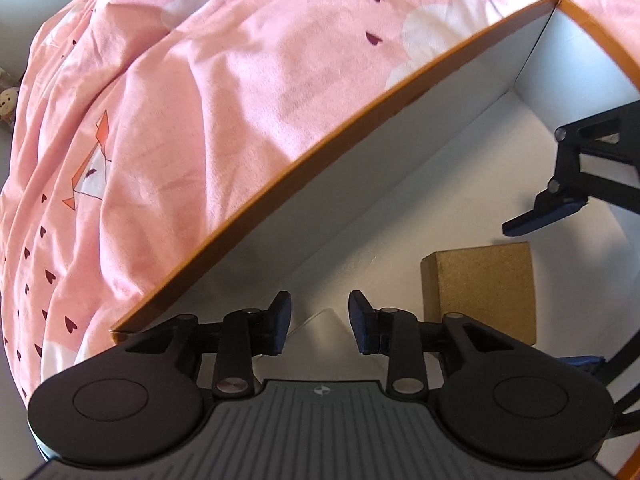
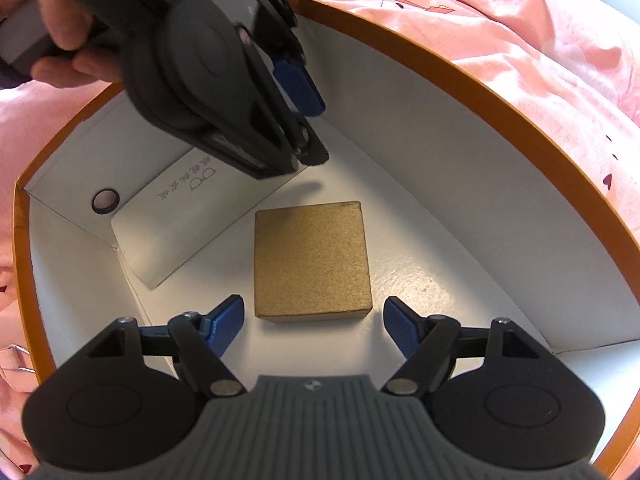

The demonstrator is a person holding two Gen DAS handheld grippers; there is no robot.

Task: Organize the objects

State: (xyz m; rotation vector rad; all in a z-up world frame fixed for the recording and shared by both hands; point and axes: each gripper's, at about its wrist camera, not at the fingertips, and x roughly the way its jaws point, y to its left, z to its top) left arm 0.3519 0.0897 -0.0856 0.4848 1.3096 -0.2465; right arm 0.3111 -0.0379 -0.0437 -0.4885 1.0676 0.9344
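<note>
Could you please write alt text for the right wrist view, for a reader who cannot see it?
A gold box sits inside an orange-rimmed white carton, just ahead of the right tool, whose jaws are open. The left tool hangs above a white card; pink bedding lies beyond.

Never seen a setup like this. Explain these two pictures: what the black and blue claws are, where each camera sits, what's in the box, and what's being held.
No robot here: a person's hand holds a two-finger gripper, one per hand. Each picture comes from a fisheye camera on one gripper, looking along its fingers. The left gripper and right gripper both hang open over an orange-rimmed box on pink bedding. Inside lie a gold cube box and a white card case with a glasses drawing. Neither gripper holds anything; the cube sits between the right one's fingers, untouched.
</note>
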